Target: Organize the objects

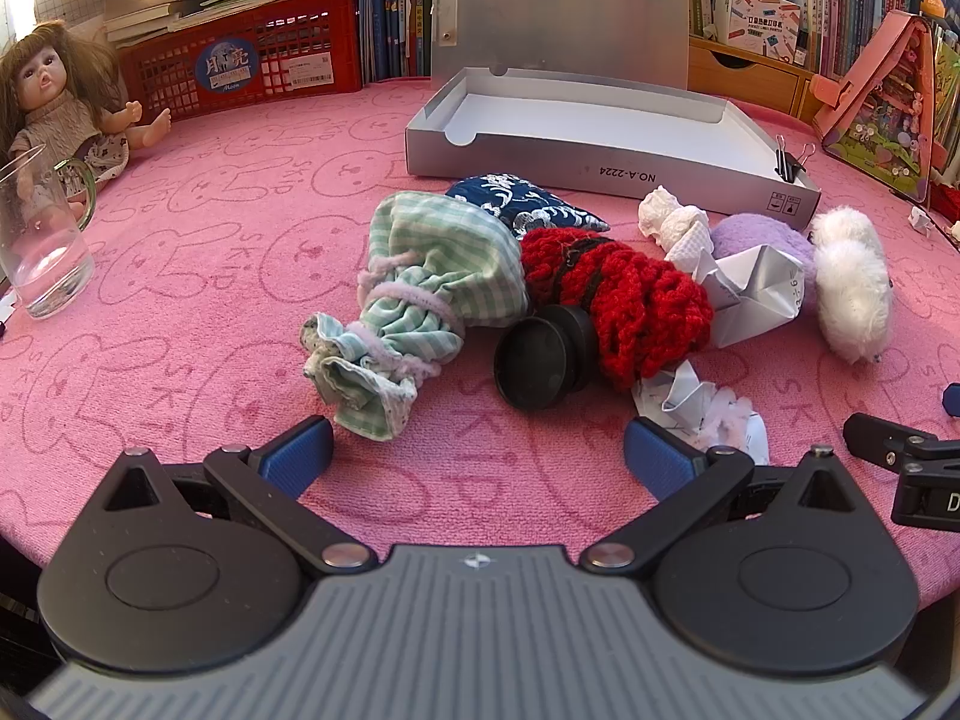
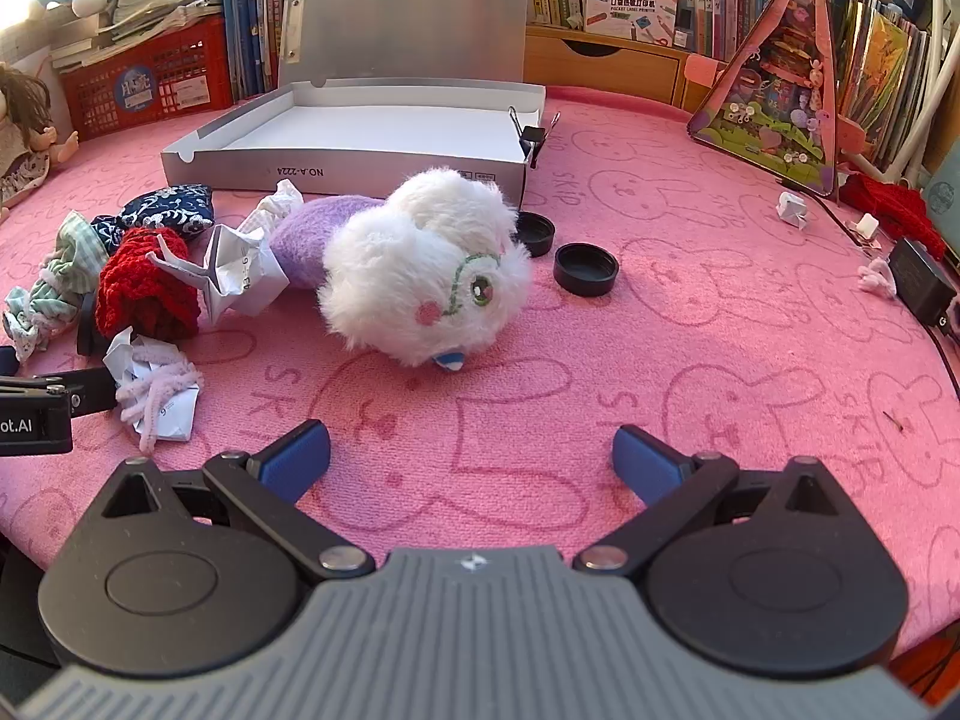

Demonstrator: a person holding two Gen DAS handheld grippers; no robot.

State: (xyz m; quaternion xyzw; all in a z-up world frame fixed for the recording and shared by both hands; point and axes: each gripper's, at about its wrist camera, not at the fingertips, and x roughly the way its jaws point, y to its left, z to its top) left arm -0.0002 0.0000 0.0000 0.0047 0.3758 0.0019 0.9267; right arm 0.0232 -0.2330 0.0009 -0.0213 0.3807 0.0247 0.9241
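- Left gripper (image 1: 478, 455) and right gripper (image 2: 471, 455): fingers spread, holding nothing, low over pink table (image 2: 690, 360).
- Mid-table pile: green checked pouch (image 1: 420, 294), red knit piece (image 1: 624, 300), white plush (image 2: 420, 270).
- Behind pile: open grey box (image 1: 600, 162).

Three black caps are counted: two (image 2: 586, 269) (image 2: 536, 232) beside the plush toy (image 2: 420, 276), one (image 1: 537, 354) by the red knit piece (image 1: 624, 294). One grey box (image 1: 600, 162), one doll (image 1: 54, 108) and one glass mug (image 1: 42, 240) are seen. Two cloth pouches are counted, one green checked (image 1: 420, 294), one dark blue (image 1: 528, 204).
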